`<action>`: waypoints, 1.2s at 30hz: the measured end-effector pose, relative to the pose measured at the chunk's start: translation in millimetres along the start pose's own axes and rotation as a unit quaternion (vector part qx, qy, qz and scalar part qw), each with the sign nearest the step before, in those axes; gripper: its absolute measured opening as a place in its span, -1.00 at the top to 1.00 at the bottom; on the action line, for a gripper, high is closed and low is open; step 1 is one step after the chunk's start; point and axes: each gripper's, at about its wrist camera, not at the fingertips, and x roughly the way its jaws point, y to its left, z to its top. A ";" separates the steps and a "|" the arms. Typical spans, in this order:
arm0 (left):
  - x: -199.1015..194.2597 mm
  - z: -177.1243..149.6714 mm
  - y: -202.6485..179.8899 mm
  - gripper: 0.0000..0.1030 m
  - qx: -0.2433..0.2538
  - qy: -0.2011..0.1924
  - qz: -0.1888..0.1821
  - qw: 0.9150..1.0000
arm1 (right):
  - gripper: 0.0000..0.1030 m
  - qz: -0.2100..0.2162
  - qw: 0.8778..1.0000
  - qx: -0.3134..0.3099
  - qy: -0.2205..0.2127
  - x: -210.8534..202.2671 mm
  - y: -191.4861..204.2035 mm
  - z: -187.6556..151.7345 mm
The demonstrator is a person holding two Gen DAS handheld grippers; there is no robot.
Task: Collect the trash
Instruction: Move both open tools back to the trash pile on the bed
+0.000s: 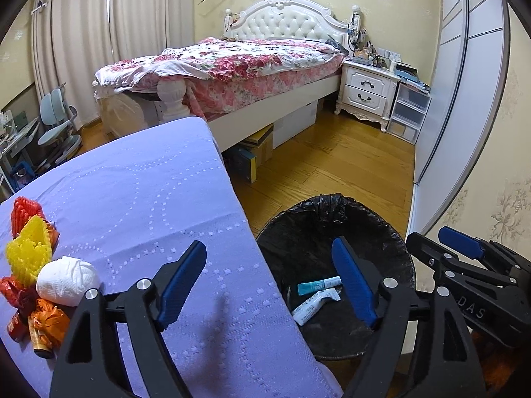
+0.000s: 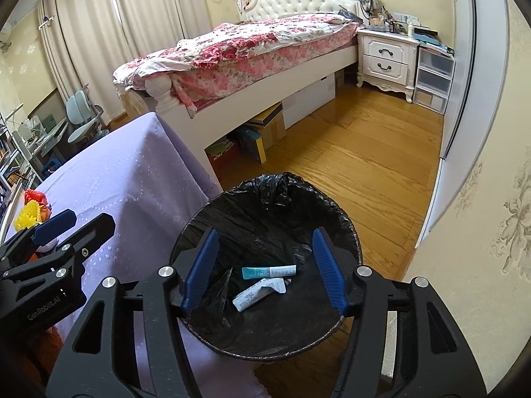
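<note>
Lying in the bin [image 2: 332, 205], 2 wrappers [image 2: 265, 282] below the open right claw [image 2: 265, 268].

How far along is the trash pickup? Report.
Done: a teal tube and a white packet lie in the bin. In hand: nothing; left gripper and right gripper are open. Left: tissue ball, foam nets and wrappers on the table.

My left gripper [image 1: 270, 285] tilts downward with its blue-padded jaws spread wide and nothing between them. My right gripper [image 2: 265, 270] angles down the same way, jaws parted a little less, also empty. The two sit side by side, close together, each showing at the edge of the other's view, black frames and blue fingers [image 2: 199, 272] pointing forward.
</note>
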 end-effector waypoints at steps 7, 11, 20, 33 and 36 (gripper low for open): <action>-10.5 -4.7 15.0 -0.52 -0.013 -0.002 0.010 1.000 | -0.14 0.005 1.000 0.001 0.000 -4.7 8.6 -0.5; -17.6 -8.3 25.6 -0.51 -0.019 -0.003 0.020 1.000 | -0.15 0.011 1.000 -0.004 0.001 -8.1 17.0 -2.7; -42.4 -24.2 68.0 -0.52 -0.040 -0.005 0.059 0.997 | -0.16 0.041 0.999 -0.032 0.006 -14.4 58.8 -9.5; -86.7 -62.2 146.1 -0.52 -0.092 -0.011 0.133 0.987 | -0.16 0.099 0.990 -0.094 0.023 -19.8 140.8 -24.6; -93.4 -71.8 163.7 -0.52 -0.102 -0.009 0.152 0.983 | -0.16 0.114 0.986 -0.117 0.029 -21.2 165.8 -30.8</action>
